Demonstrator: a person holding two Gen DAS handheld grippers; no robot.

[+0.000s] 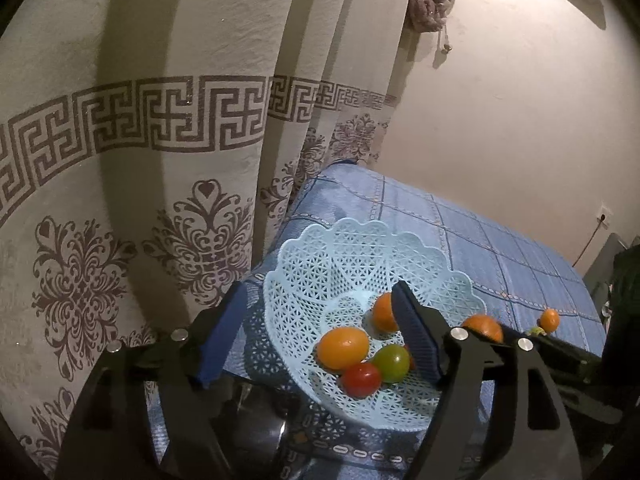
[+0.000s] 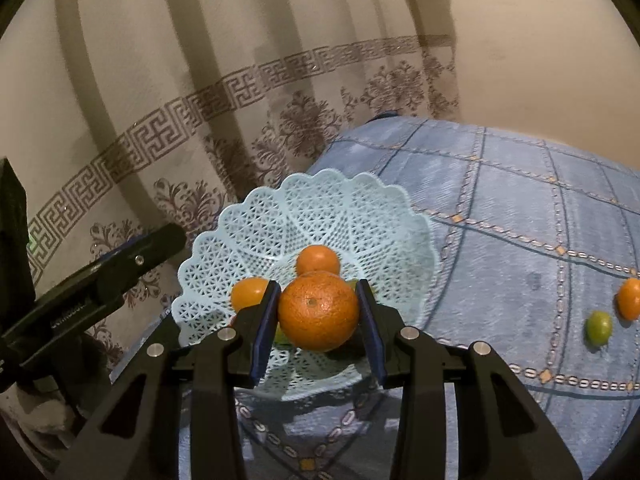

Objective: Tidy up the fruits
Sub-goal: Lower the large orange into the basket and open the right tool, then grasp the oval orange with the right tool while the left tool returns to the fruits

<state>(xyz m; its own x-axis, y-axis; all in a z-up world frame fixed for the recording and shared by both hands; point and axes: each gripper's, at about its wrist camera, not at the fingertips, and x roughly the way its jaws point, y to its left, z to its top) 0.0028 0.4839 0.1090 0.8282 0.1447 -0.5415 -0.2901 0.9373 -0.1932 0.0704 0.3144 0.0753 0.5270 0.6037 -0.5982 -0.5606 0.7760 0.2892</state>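
A pale blue lattice basket [image 1: 320, 256] [image 2: 304, 208] sits near the corner of a blue quilted table. In it lie an oval orange fruit [image 1: 343, 347], a red tomato [image 1: 361, 379], a green fruit [image 1: 392, 363] and a small orange [image 1: 382, 312] [image 2: 318, 260]. My left gripper [image 1: 320, 340] is open, straddling the basket's near-left rim with nothing between its fingers. My right gripper [image 2: 318, 300] is shut on a big orange [image 2: 318, 316] [image 1: 482, 326], held over the basket's near rim. Another orange [image 2: 248, 294] shows behind its left finger.
A small orange [image 2: 630, 298] [image 1: 549, 319] and a green fruit [image 2: 599, 328] lie loose on the blue table cover [image 2: 500, 240] to the right. A patterned cream curtain [image 1: 160, 140] hangs close behind the basket. The table edge drops away to the left.
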